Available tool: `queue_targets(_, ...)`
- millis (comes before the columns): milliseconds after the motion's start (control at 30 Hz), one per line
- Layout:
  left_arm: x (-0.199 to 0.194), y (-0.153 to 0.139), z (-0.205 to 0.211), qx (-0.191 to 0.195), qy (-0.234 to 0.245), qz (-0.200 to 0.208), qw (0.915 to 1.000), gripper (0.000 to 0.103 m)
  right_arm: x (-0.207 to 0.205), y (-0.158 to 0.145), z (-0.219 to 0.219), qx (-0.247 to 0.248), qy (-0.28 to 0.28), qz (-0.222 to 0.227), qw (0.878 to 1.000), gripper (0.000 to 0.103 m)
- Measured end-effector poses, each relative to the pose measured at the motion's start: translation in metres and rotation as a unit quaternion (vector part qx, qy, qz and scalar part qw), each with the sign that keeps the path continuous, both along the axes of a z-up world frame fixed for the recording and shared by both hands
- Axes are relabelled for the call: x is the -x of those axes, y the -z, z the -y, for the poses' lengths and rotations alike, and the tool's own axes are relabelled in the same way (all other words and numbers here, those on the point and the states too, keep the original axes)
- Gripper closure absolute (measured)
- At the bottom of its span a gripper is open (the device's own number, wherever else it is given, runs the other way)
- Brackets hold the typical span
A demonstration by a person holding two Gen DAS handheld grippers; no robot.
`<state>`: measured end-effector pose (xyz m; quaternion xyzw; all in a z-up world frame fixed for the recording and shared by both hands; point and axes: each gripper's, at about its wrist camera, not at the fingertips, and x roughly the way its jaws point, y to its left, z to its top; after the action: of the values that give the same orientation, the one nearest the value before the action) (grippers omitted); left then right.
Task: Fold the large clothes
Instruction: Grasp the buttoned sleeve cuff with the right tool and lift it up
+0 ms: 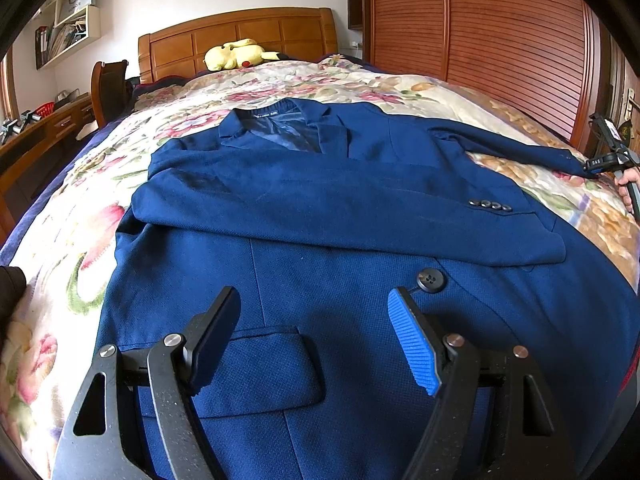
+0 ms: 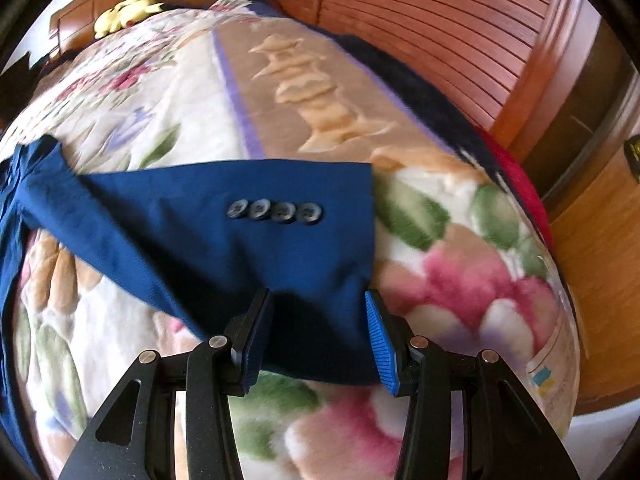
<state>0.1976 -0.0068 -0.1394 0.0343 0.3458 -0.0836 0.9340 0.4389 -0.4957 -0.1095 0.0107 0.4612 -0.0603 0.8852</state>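
a dark blue jacket (image 1: 320, 216) lies face up on the bed (image 1: 192, 96), collar toward the wooden headboard (image 1: 240, 36) and hem nearest the left wrist camera. one sleeve (image 1: 320, 196) is folded across the chest, its cuff with four small buttons (image 1: 488, 205) resting on the front panel. the other sleeve (image 2: 224, 232) stretches sideways off the body onto the flowered blanket (image 2: 460, 264), ending in a cuff with a row of four buttons (image 2: 276, 213).

the left tool (image 1: 314, 336) hovers over the lower front of the jacket, above a flap pocket (image 1: 264, 368) and near a large front button (image 1: 430, 279); its jaws stand wide apart with nothing between them.

the right tool (image 2: 318, 336) sits at the end of the outstretched sleeve. its jaws are apart, with the near corner of the cuff lying between them, and the pads do not appear to press the cloth; the right wrist view is blurred.

a yellow plush toy (image 1: 236, 54) lies by the headboard. a slatted wooden wardrobe (image 1: 480, 32) stands beside the bed.
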Motion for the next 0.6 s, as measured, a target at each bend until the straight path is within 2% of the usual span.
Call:
queue_targets(33,0.0,0.0,0.0,0.0,0.0,0.0,1.0,0.026,0.0,0.0,-0.002,0.001,-0.006,0.0,1.0,0.065)
queue_targets(100,0.0,0.0,0.0,0.0,0.0,0.0,1.0,0.026,0.001,-0.002,-0.007,0.01,-0.015,-0.001,1.0,0.086)
queue_targets(167,0.001,-0.001,0.0,0.001,0.001,0.001,1.0,0.026,0.005,-0.011,-0.015,0.024,-0.026,0.012,0.999,0.094)
queue_targets(433,0.0,0.0,0.0,0.006,0.003,0.005,1.0,0.026,0.035,-0.085,-0.074,0.04,-0.092,0.11,0.989,0.097)
queue_targets(600,0.007,-0.009,-0.013,0.037,0.002,0.02,0.9991,0.026,0.059,-0.138,-0.131,0.055,-0.145,0.16,0.975,0.097)
